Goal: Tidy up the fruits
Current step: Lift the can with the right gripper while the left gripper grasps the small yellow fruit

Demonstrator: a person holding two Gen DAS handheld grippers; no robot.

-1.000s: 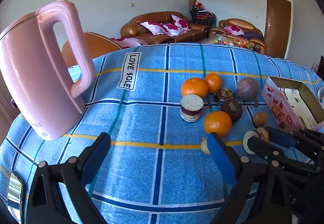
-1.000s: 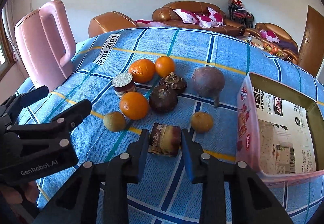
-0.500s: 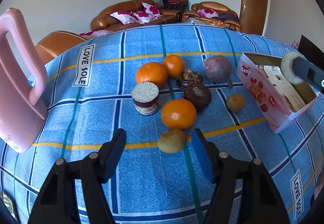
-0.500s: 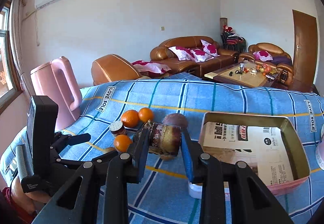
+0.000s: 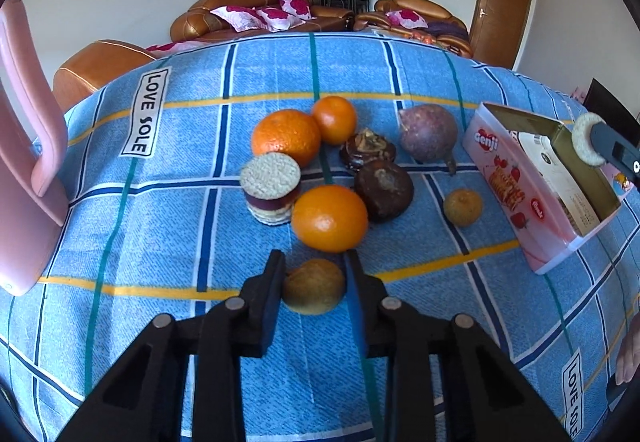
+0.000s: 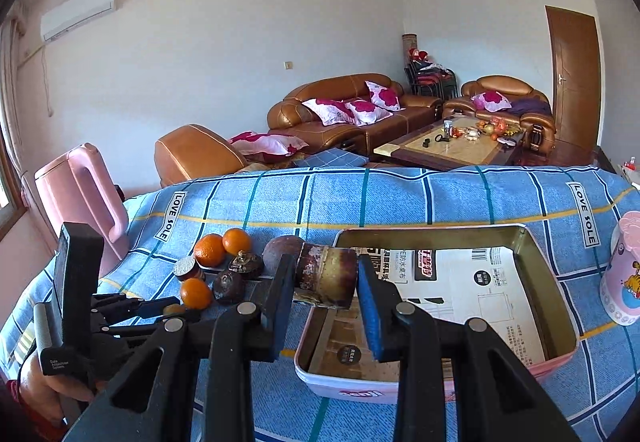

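My left gripper is shut on a small brown round fruit that rests on the blue checked cloth. Just beyond it lie three oranges, two dark brown fruits, a purple fruit, a short sugarcane piece and another small brown fruit. My right gripper is shut on a brown sugarcane piece and holds it above the near left part of the pink tin box. The box also shows in the left wrist view.
A pink kettle stands at the table's left. A pink cup stands right of the box. Sofas and a coffee table are beyond the table's far edge.
My left gripper moved forward and closed on the small brown fruit. My right gripper carried the sugarcane piece up and right, over the tin box.
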